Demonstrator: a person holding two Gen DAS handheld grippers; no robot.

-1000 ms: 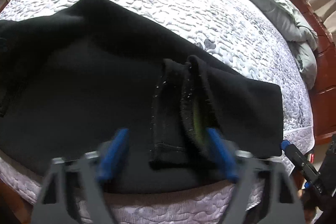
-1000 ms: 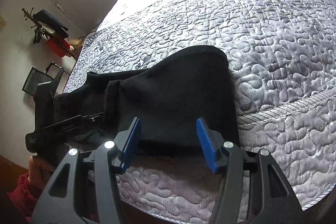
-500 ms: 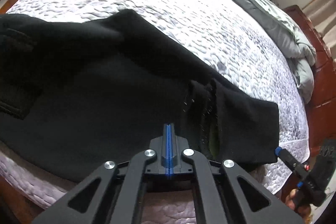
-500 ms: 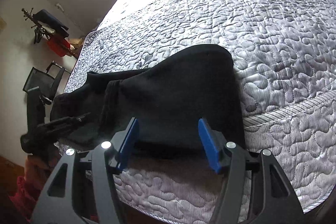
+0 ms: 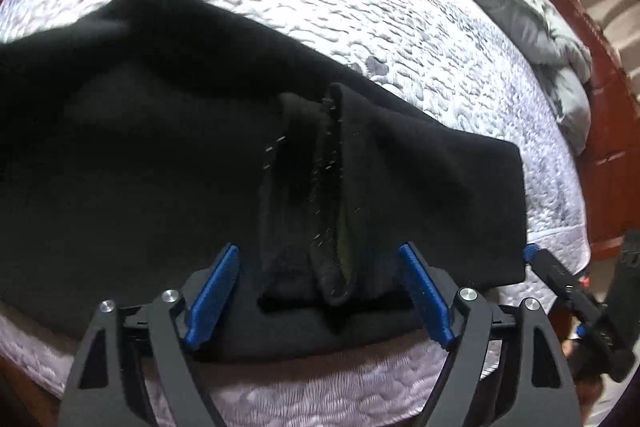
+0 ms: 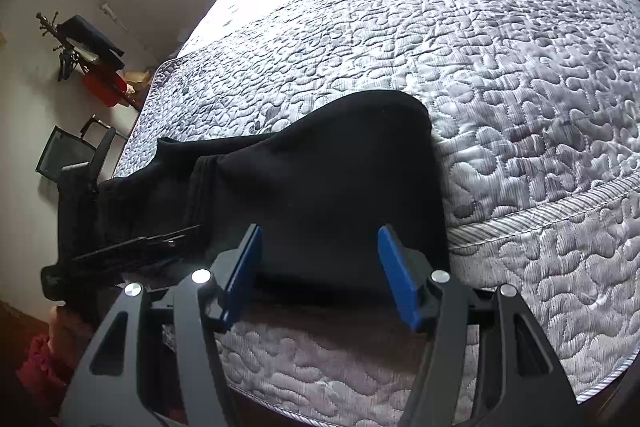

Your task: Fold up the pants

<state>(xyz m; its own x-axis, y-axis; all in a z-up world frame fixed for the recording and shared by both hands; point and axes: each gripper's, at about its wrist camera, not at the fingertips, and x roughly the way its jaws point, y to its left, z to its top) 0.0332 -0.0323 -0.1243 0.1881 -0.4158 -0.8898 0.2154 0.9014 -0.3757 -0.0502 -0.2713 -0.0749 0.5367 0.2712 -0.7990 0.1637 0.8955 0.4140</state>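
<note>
Black pants lie folded along the near edge of the quilted bed. Their leg cuffs, with a yellow-green lining, sit on top near the edge. My left gripper is open, its blue pads on either side of the cuffs, just above the cloth. In the right wrist view the pants end in a folded edge at the right. My right gripper is open and empty, low over the near edge of the pants. The left gripper shows at the left in that view.
A grey duvet is bunched at the far side of the bed, beside a red-brown wooden frame. In the right wrist view a black chair and a coat stand stand by the left wall.
My left gripper was open one second ago, shut half a second ago, and is open again around the cuffs. The right gripper stayed open and shifted only slightly.
</note>
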